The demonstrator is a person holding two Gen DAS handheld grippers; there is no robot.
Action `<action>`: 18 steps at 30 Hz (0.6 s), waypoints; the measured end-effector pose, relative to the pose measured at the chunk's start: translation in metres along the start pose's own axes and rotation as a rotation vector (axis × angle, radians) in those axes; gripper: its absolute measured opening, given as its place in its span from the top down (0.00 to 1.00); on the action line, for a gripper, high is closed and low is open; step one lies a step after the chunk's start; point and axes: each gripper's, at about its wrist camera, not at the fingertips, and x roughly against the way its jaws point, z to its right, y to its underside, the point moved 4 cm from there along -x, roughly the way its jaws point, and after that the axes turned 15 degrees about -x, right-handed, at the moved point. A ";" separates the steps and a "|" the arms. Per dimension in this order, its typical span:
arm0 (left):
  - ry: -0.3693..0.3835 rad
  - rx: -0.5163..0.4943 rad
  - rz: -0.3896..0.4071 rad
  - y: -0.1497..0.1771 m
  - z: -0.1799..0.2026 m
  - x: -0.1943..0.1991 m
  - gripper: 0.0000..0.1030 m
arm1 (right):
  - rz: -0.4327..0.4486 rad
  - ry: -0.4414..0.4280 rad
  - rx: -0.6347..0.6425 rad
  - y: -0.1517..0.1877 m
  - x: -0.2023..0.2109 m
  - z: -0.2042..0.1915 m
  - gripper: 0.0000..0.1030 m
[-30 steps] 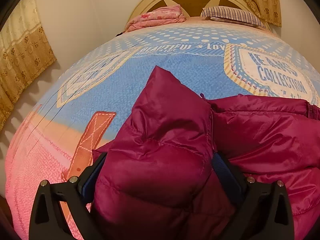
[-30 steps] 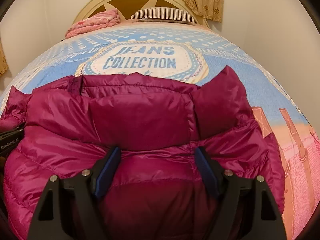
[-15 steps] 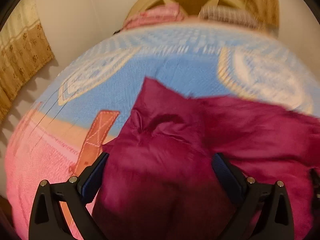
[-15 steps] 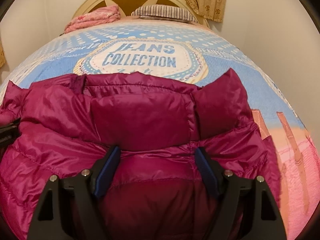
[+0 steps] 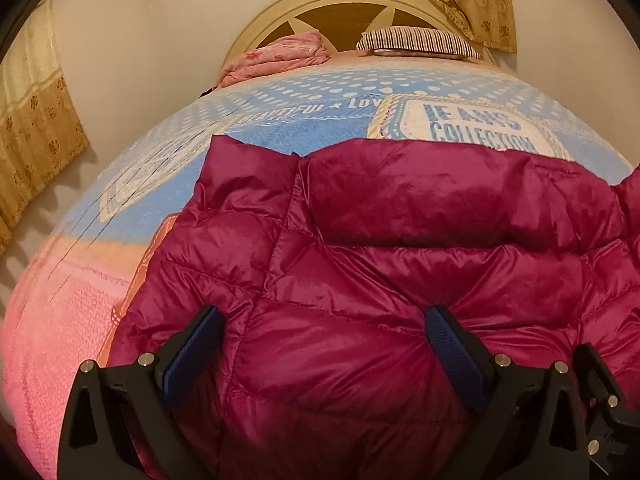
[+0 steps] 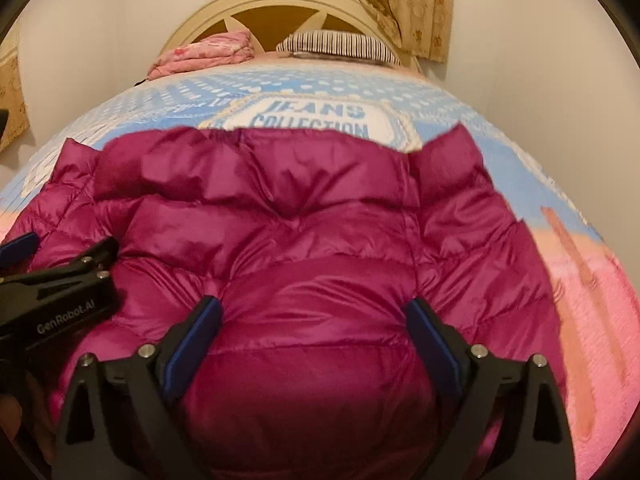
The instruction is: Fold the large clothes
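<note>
A magenta quilted puffer jacket [image 5: 400,248] lies on the bed, also in the right wrist view [image 6: 288,240], with its sleeves folded in. My left gripper [image 5: 324,332] is open, its blue-padded fingers [image 5: 200,340] spread wide over the jacket's left part. My right gripper [image 6: 312,328] is open too, its fingers [image 6: 432,332] spread over the jacket's middle. Neither pinches fabric that I can see. The left gripper shows at the left edge of the right wrist view [image 6: 60,296], close beside the right one.
The bed cover [image 5: 280,140] is blue with a "JEANS COLLECTION" print and pink toward the near edge. A pink folded blanket [image 5: 280,56] and a striped pillow [image 5: 416,42] lie by the headboard [image 5: 340,12]. Curtains hang at left and back right.
The left sleeve, held up a second ago, now lies flat over the jacket. Both grippers have moved closer over the jacket and toward each other.
</note>
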 end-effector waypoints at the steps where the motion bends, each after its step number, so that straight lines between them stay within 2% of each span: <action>1: -0.002 -0.001 0.000 0.000 0.001 0.000 0.01 | -0.015 0.000 -0.004 0.000 -0.003 0.001 0.07; 6: 0.010 -0.002 -0.021 0.005 -0.006 0.014 0.01 | -0.031 0.011 0.005 0.002 -0.006 0.000 0.06; 8: 0.017 0.020 0.026 0.013 -0.023 0.040 0.01 | -0.041 0.011 0.007 0.003 -0.005 0.000 0.06; 11: -0.074 0.046 0.092 0.037 -0.068 0.083 0.01 | -0.034 -0.002 0.016 0.002 0.011 0.001 0.06; 13: -0.106 0.107 0.069 0.056 -0.100 0.092 0.01 | 0.001 -0.022 -0.004 0.004 0.031 0.001 0.06; 16: -0.046 0.245 0.020 0.092 -0.137 0.093 0.01 | 0.046 -0.067 0.038 0.017 0.058 -0.012 0.06; 18: 0.032 0.320 -0.002 0.109 -0.143 0.090 0.01 | 0.073 -0.085 0.070 0.024 0.071 -0.023 0.06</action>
